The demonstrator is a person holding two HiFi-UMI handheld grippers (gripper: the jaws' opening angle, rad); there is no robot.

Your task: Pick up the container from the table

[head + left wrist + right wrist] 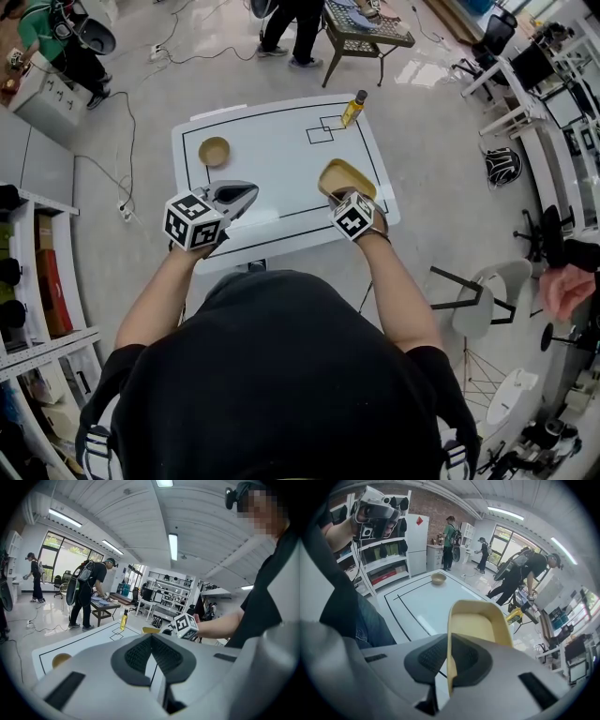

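Observation:
The container (345,176) is a yellow, shallow oblong tray, lifted off the white table (272,173) near its right front corner. My right gripper (340,196) is shut on its near wall. In the right gripper view the container (480,623) stands edge-on, its wall pinched between the dark pads, and my right gripper (449,644) holds it tilted above the table. My left gripper (242,194) hovers over the table's front left. Its pads meet at the tip with nothing between them, as the left gripper view shows (151,638).
A round tan bowl (214,151) sits at the table's left. A yellow bottle (353,108) stands by a small marked square at the far right. People stand beyond the table beside a low side table (367,33). Shelves line the left, chairs the right.

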